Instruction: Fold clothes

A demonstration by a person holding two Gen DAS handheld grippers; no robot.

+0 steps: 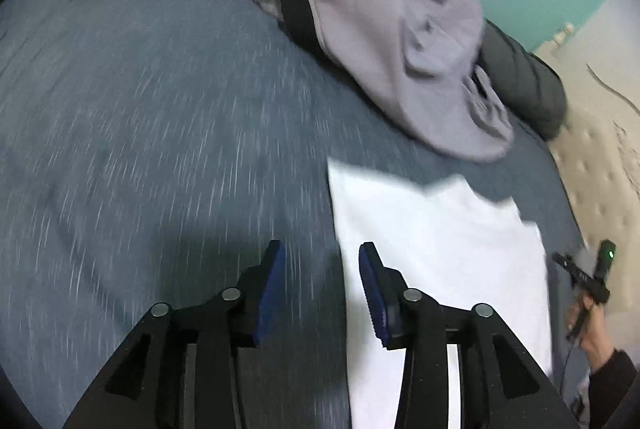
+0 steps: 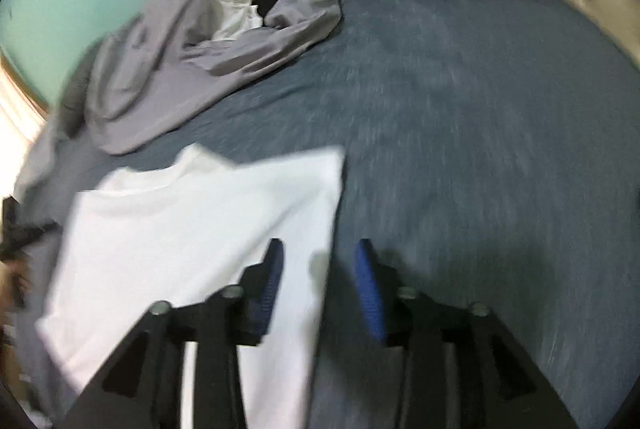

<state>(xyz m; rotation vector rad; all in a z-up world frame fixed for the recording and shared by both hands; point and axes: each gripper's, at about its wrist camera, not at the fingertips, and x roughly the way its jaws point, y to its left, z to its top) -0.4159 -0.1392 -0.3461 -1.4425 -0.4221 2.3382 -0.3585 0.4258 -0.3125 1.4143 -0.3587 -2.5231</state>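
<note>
Both wrist views look down, sharing the white shirt [image 1: 432, 241].

A folded shirt [image 1: 440, 249] lies flat on a bed [image 1: 160, 149]; behind it a heap of clothes [image 1: 392, 41] rests against a bolster [image 1: 524, 81]

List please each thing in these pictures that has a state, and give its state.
white shirt: lying flat on the bed, partly folded, not gripped
grey clothes: crumpled in a pile, unfolded
left gripper: open, empty, over the shirt's edge
right gripper: open, empty, over the shirt's edge
</note>
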